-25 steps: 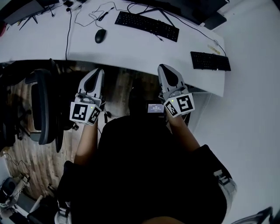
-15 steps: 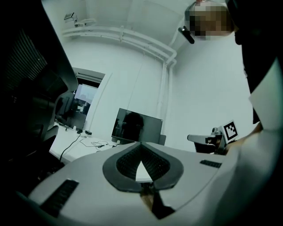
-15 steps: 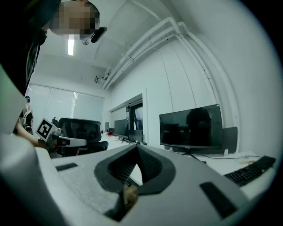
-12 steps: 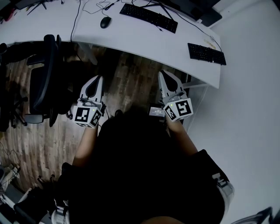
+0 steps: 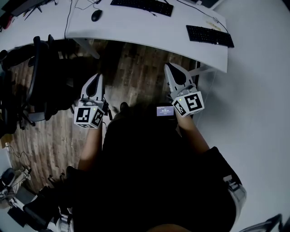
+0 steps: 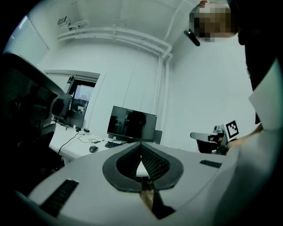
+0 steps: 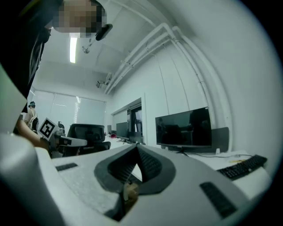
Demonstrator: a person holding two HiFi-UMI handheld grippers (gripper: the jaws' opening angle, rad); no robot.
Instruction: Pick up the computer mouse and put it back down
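- Claws: the left claw (image 5: 96, 76) and the right claw (image 5: 168, 68) are both clenched on nothing, jaws tip to tip, and held level.
- Computer mouse (image 5: 96, 15): it lies on the white worktop (image 5: 136, 28), well apart from both claws. The left claw is the nearer one, though a stretch of wooden floor (image 5: 136, 74) lies between it and the mouse.
- Risk one: a claw that reaches the mouse clenched would shove it across the worktop instead of straddling it, so the jaws need to part first.
- Risk two: a cable seems to run off from the mouse, though it is too small in the head view to be sure. If so, a lift could pull it taut and twist the mouse in the grip.
- Risk three: the black keyboard (image 5: 141, 5) sits just to the right of the mouse, and a wide approach from that side could knock it.
- Risk four: the office chair (image 5: 36, 86) stands nearer than the mouse and to its left. A swing from that side could catch it.
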